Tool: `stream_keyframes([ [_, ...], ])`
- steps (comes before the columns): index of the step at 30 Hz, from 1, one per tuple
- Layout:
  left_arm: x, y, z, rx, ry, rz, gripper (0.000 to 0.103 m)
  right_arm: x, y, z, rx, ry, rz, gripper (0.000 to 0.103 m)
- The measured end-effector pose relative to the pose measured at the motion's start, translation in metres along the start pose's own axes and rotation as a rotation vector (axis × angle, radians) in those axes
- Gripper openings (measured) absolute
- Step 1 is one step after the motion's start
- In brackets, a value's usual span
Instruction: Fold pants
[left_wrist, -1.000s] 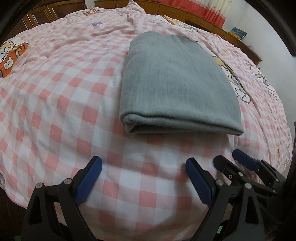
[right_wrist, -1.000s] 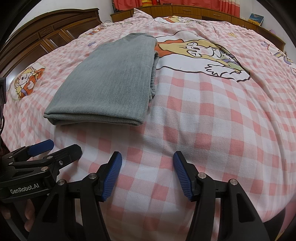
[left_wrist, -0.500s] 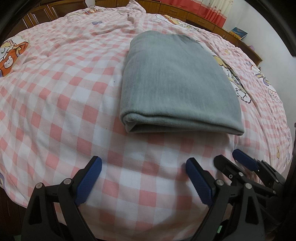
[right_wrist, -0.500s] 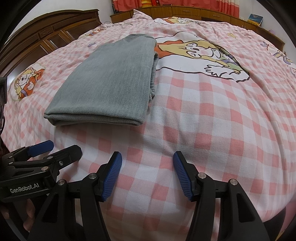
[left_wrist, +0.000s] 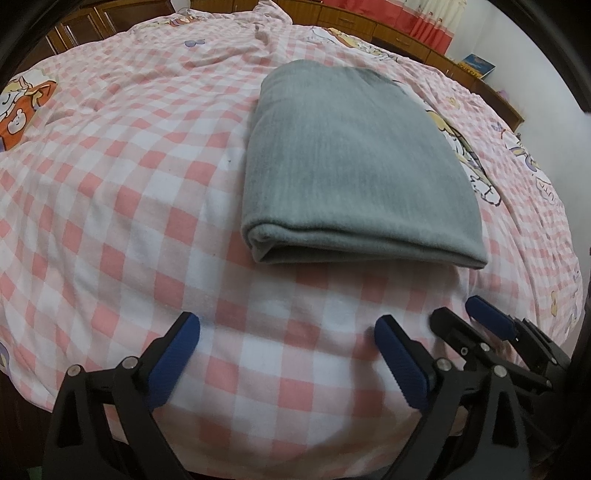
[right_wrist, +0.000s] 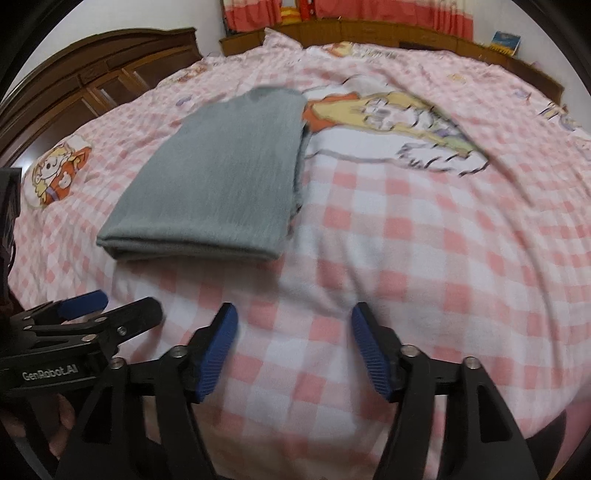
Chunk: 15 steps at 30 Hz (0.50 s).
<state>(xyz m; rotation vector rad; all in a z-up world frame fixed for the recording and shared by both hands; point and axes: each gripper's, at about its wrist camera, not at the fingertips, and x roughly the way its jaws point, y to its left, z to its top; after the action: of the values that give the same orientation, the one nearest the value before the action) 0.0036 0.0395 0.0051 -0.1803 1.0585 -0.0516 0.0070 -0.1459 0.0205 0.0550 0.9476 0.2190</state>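
At six o'clock, nearest the lens, the left gripper (left_wrist: 284, 354) hangs with jaws spread and empty, and the right gripper (right_wrist: 291, 345), whose jaws have just been opening, also holds nothing over the pink checked bedspread (left_wrist: 110, 206). Farther off, toward twelve o'clock, the grey pants (left_wrist: 354, 166) lie apart from both as a flat folded rectangle; the folding looks finished, little evidently remaining.
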Motion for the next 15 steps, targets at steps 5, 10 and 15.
stream_keyframes([
  [5, -0.010, 0.001, 0.001, -0.018, -0.012, -0.011, 0.102, -0.011, -0.008, 0.002, 0.034, -0.032, 0.017, 0.089],
  [10, -0.019, -0.006, 0.000, 0.015, -0.043, 0.038, 0.103, -0.017, -0.008, 0.002, 0.032, -0.046, 0.015, 0.089],
  [15, -0.023, -0.012, 0.000, 0.037, -0.044, 0.045, 0.103, -0.022, -0.009, 0.001, 0.037, -0.062, 0.018, 0.089],
])
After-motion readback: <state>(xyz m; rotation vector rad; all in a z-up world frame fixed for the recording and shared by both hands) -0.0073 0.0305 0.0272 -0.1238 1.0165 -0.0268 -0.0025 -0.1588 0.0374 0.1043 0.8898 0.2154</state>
